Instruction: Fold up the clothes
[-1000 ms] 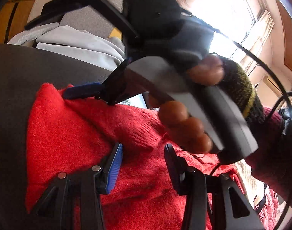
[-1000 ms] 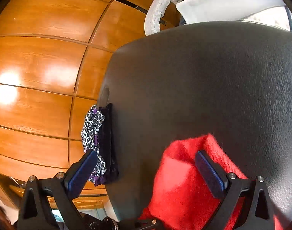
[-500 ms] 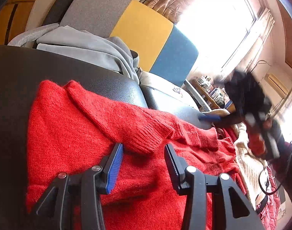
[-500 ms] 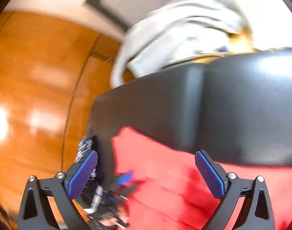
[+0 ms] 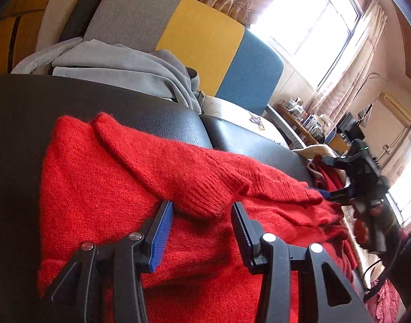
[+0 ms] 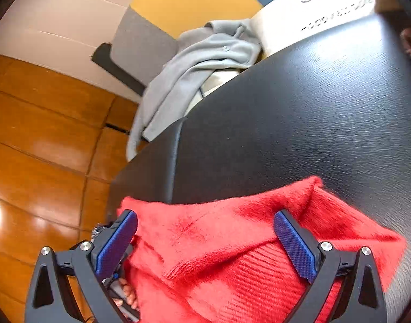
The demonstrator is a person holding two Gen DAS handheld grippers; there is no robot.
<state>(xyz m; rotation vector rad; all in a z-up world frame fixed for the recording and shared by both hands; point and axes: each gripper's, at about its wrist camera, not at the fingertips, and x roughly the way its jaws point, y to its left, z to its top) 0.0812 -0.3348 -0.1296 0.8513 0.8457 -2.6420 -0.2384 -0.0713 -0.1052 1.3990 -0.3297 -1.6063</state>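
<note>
A red knitted sweater [image 5: 103,188] lies on a black leather surface [image 5: 22,113]. One sleeve [image 5: 178,167] is folded across its body, and the ribbed cuff [image 5: 205,202] ends between the fingers of my left gripper [image 5: 201,218]. That gripper is open and rests low over the fabric. My right gripper [image 5: 337,177] is small at the sweater's far right end, held by a hand, its jaws apart. In the right wrist view the right gripper [image 6: 205,237] stands open over the red sweater [image 6: 232,242], with nothing pinched.
A grey garment [image 5: 119,64] is draped behind the black surface [image 6: 286,107], against a grey, yellow and blue backrest [image 5: 205,40]. Wooden floor [image 6: 44,140] lies left of the surface's edge. More clothes [image 5: 326,172] are piled at the far right.
The right gripper, close in front of the left camera a second ago, has swung away to the sweater's far right end. The left gripper has stayed in place over the cuff.
</note>
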